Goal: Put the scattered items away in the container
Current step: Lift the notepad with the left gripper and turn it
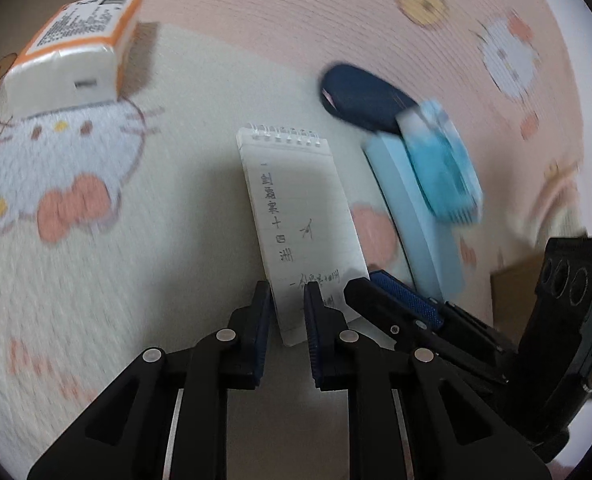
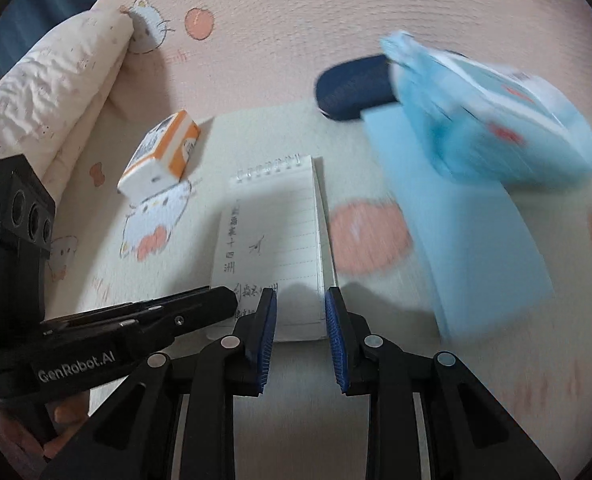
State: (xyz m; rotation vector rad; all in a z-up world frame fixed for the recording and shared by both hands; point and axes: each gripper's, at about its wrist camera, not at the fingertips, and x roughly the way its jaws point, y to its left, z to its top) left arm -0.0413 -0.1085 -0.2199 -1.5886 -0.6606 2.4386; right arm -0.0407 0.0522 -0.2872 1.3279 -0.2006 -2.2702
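A pink and cream cartoon-cat sheet (image 1: 96, 280) covers the surface, which looks like a bed, with a cream quilt (image 2: 44, 92) bunched at the left edge in the right wrist view. A spiral notepad (image 1: 296, 216) lies flat in the middle of the sheet, its coil at the far end and its long axis running away from both cameras; handwriting runs down the open page. An orange and white tissue pack (image 1: 76, 52) sits well apart at the far left, one short end turned toward the cameras. To the right of the notepad lies a pale blue flat pad (image 2: 476, 240), its long axis also running away, with a blurred light blue packet (image 2: 496, 120) on or just above its far end; motion blur makes it hard to tell which. A dark navy oval case (image 1: 360, 100) lies behind them, partly hidden. The left hand-held gripper (image 1: 288, 308) has its fingers narrowly apart over the near end of the notepad, pinching nothing. The right hand-held gripper (image 2: 300, 312) hovers just beside it at the same near edge, fingers likewise narrowly parted and empty.
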